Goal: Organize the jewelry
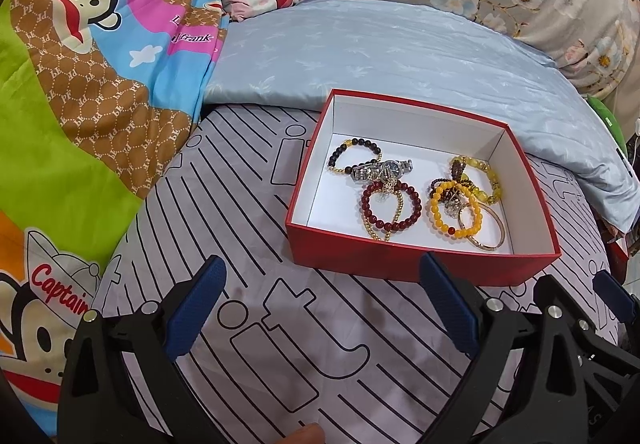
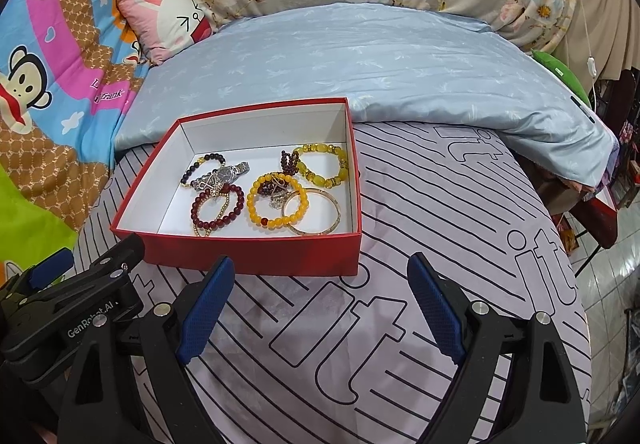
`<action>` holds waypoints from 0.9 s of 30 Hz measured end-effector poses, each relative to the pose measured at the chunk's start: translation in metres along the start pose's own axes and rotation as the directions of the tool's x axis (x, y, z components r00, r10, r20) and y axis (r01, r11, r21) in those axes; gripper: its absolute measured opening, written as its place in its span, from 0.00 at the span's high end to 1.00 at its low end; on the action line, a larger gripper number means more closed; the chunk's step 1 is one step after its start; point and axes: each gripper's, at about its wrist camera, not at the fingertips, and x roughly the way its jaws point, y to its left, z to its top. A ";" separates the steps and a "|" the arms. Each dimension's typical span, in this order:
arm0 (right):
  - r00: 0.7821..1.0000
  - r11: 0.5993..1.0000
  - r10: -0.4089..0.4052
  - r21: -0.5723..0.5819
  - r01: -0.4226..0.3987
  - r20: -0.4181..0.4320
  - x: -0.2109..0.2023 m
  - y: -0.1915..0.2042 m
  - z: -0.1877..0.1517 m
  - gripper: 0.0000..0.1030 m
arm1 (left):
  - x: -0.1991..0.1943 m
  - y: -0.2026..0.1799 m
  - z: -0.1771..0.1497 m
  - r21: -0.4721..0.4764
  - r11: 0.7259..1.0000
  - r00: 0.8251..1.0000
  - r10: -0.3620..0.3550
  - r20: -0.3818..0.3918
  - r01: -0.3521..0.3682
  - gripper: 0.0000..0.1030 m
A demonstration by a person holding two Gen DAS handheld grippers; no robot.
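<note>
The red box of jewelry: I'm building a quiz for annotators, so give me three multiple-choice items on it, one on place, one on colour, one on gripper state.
1. Where does the watch lie?
A. inside the red box
B. on the striped sheet
C. on the pillow

2. What colour is the box's inside?
A. black
B. white
C. blue

3. How do the left gripper and right gripper stand?
A. both open, empty
B. both shut
C. one holds a bracelet

Answers: 1 A, it rests among the bracelets; 2 B, walls and floor are white; 3 A, the jaws stand wide apart over the sheet.
</note>
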 end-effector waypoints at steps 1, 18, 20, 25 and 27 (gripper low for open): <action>1.000 1.000 0.001 0.000 -0.001 -0.001 0.000 0.000 0.000 0.18 | 0.000 0.000 0.000 -0.001 1.000 1.000 0.001 0.000 -0.001 0.10; 1.000 1.000 -0.003 -0.002 0.003 0.002 0.000 0.000 0.000 0.18 | -0.004 0.001 0.001 0.002 1.000 1.000 0.016 0.016 -0.016 0.10; 1.000 1.000 -0.004 -0.003 0.004 0.001 0.000 0.000 0.000 0.18 | -0.005 0.001 0.000 0.001 1.000 1.000 0.018 0.017 -0.018 0.10; 1.000 1.000 -0.004 -0.006 0.004 0.002 0.000 0.002 0.001 0.18 | -0.005 0.000 0.000 0.001 1.000 0.999 0.030 0.020 -0.030 0.10; 1.000 1.000 -0.008 -0.011 0.008 0.004 -0.001 0.002 0.001 0.18 | -0.005 0.000 0.000 0.003 0.999 0.999 0.034 0.020 -0.034 0.10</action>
